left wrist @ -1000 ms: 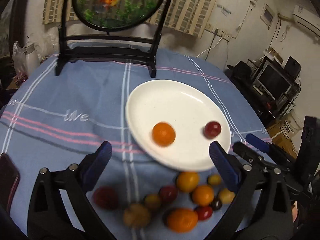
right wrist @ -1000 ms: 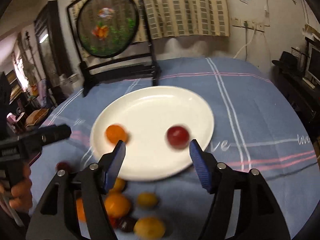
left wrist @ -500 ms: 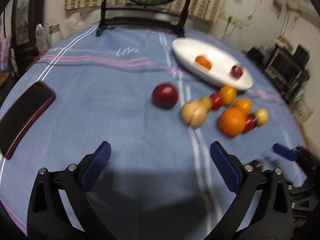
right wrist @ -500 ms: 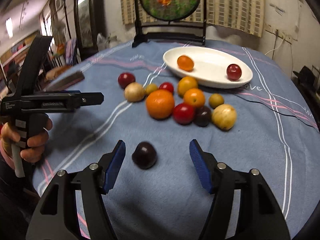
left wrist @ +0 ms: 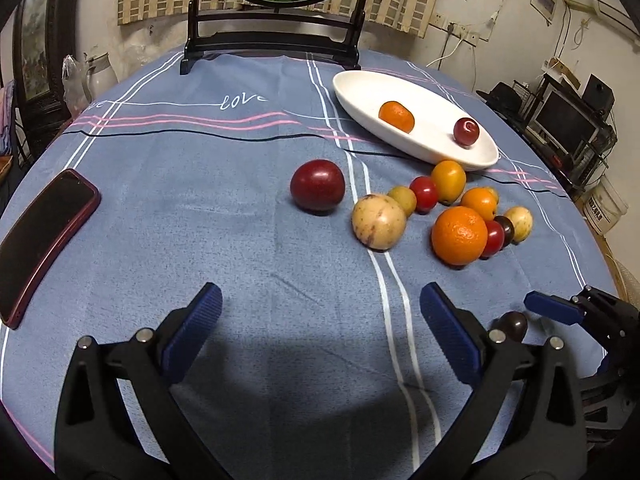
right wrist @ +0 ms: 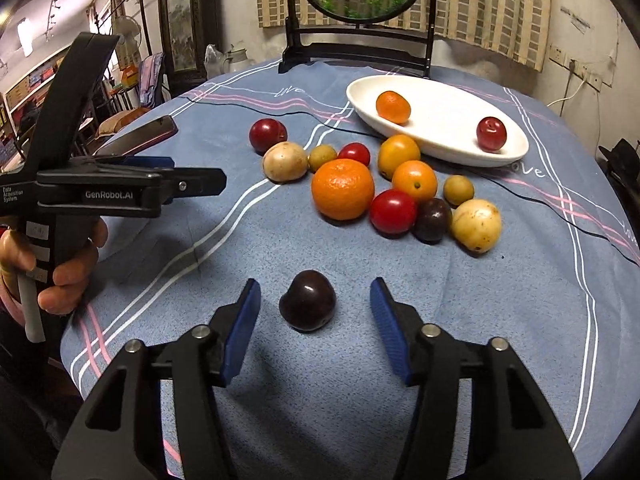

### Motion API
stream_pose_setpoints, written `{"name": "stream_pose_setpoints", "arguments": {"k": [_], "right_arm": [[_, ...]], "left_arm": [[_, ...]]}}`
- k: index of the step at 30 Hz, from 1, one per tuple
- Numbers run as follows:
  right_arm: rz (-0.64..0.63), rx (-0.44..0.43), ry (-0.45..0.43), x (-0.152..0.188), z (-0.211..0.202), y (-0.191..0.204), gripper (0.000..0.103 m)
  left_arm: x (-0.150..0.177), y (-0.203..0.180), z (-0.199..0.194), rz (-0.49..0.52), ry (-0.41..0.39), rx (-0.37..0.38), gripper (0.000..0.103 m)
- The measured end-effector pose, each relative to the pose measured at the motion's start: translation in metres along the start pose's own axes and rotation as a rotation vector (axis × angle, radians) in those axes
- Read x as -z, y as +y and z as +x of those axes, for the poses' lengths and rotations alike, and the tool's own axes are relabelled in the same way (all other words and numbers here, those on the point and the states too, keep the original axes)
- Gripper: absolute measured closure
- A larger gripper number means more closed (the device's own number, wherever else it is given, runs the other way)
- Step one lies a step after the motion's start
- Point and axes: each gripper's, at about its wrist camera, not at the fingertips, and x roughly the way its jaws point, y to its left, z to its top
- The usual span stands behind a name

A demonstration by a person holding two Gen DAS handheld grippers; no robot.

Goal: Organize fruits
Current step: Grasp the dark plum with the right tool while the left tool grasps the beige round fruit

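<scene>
Left wrist view: the left gripper [left wrist: 316, 334] hangs with its blue pads wide apart over bare blue cloth of the round table [left wrist: 200, 220], nothing between them. Ahead and slightly right lie a dark red round plum [left wrist: 317, 185] and a tan round fruit [left wrist: 379, 221]; further right sits the big orange [left wrist: 459, 235] among small red and yellow fruits. Beyond them the white oval plate [left wrist: 360, 88] holds a small orange mandarin [left wrist: 396, 116] and a red plum [left wrist: 466, 131]. A dark phone with a red rim [left wrist: 44, 232] lies far left at the table's edge. Open cloth spreads between the phone and the fruits.

Right wrist view: the right gripper [right wrist: 315, 316] has just been closing its jaws, and a dark purple glossy plum [right wrist: 307, 306] sits on the cloth between the pads, gaps still showing on both sides. Ahead, free cloth separates it from the fruit cluster; the table's edge curves close on the right. To the left a hand [right wrist: 60, 264] holds the other gripper, well apart
</scene>
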Motion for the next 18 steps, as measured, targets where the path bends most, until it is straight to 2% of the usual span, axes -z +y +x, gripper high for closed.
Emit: {"name": "stream_pose_setpoints", "arguments": {"k": [7,11,12,13,14,16,18], "right_arm": [[-0.017,-0.020,0.067,-0.001,0.012,0.003,0.071],[0.083,-0.069,0.031,0.000,0.006,-0.014,0.073],[0.095,-0.065,0.029,0.000,0.005,-0.016,0.073],[0.096,-0.061,0.034,0.000,0.006,-0.016,0.073],[0.092,-0.058,0.036,0.000,0.006,-0.015,0.073],[0.083,-0.056,0.031,0.000,0.005,-0.013,0.073],[0.094,-0.057,0.030,0.000,0.004,-0.014,0.073]], "left_arm": [[-0.002,0.001,0.004,-0.004,0.021,0.008,0.002],[-0.004,-0.003,0.002,0.020,0.003,0.055,0.004],[-0.006,-0.007,0.002,0.039,-0.006,0.061,0.009],[-0.008,-0.011,0.004,0.061,-0.007,0.063,0.021],[-0.010,-0.015,0.007,0.086,-0.001,0.061,0.028],[-0.015,-0.025,0.017,0.134,0.023,0.051,0.052],[-0.020,-0.032,0.028,0.161,0.052,0.059,0.059]]}}
